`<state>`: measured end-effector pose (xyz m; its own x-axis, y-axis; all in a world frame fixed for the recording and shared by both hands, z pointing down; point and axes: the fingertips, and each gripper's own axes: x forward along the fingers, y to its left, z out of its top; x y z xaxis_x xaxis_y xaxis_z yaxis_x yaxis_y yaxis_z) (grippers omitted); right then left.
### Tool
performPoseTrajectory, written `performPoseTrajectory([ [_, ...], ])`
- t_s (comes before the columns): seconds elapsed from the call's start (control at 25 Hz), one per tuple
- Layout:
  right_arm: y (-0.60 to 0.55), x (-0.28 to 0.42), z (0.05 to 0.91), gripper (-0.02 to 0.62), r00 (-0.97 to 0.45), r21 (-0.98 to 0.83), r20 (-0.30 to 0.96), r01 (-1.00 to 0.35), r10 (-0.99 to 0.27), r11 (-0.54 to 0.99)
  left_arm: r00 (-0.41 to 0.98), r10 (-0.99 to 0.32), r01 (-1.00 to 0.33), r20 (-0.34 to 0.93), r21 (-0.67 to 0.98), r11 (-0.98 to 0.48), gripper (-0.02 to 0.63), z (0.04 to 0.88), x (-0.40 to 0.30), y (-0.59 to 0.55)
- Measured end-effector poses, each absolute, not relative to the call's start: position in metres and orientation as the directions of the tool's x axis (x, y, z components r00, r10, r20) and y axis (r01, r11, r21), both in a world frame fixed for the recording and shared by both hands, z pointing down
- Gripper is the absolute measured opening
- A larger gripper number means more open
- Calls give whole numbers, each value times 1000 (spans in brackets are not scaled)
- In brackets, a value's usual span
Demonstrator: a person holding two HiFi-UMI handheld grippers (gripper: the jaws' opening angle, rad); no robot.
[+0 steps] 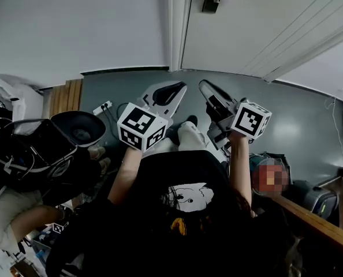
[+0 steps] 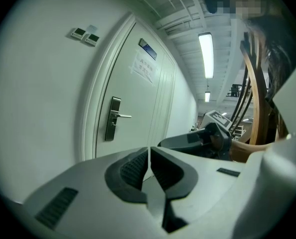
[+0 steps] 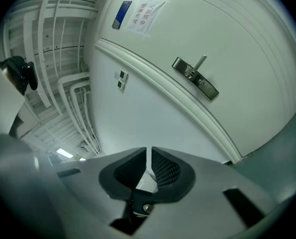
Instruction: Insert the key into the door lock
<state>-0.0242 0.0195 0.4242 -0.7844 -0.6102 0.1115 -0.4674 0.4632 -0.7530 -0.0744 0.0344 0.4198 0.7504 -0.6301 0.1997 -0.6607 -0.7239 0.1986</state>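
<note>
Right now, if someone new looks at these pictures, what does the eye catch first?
A white door with a metal handle plate stands ahead of both grippers. The right gripper is shut on a thin pale piece, probably the key; the left gripper is shut on nothing.

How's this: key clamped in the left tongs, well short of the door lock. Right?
Wrong side: the right gripper view shows the key clamped in the right tongs, well short of the door lock. The left tongs are simply shut.
</note>
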Motion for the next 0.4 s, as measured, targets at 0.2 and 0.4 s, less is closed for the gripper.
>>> performPoseTrajectory([
  [0.2, 23, -14, 426, 20, -762, -758, 123, -486, -636, 435, 757, -621, -653, 203, 201, -730, 20, 421, -75, 41],
  [0.4, 32, 0, 426, 20, -737, -735, 148, -528, -660, 424, 760, -618, -649, 200, 198, -735, 20, 420, -74, 57],
])
